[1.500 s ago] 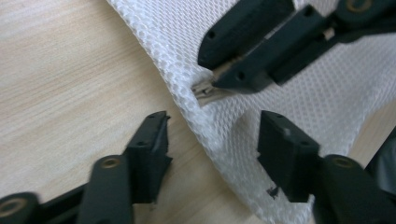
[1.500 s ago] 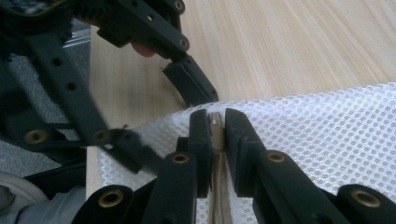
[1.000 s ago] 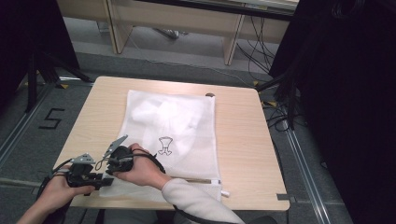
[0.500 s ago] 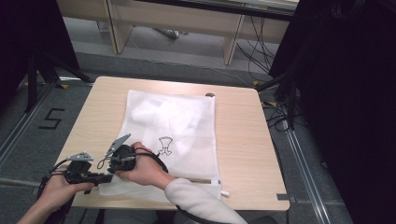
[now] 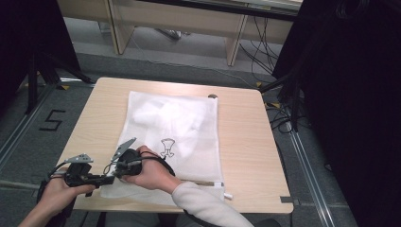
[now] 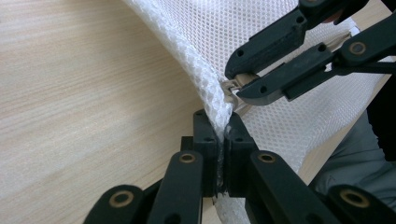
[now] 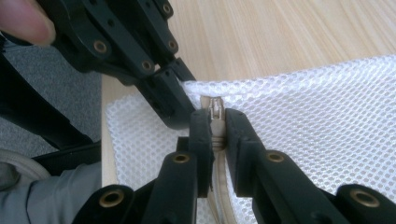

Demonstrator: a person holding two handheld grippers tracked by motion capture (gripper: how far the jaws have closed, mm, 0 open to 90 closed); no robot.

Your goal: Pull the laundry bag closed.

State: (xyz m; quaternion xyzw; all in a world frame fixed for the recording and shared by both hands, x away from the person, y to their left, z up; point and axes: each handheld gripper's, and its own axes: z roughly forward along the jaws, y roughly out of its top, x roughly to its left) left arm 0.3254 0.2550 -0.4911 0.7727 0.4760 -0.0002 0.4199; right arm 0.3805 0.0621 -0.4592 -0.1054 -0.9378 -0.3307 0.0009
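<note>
Fig. Start of unzipping, as judged: both grips set, zip not yet drawn. Left gripper (image 6: 223, 140) jaws have just closed, pinching the corner hem of the mesh bag (image 5: 175, 127). Right gripper (image 7: 215, 130) clamped on the zip pull (image 7: 215, 108), just beside left fingertips. Bag: white, see-through, flat on table (image 5: 246, 137), w/ white cloth inside.
</note>
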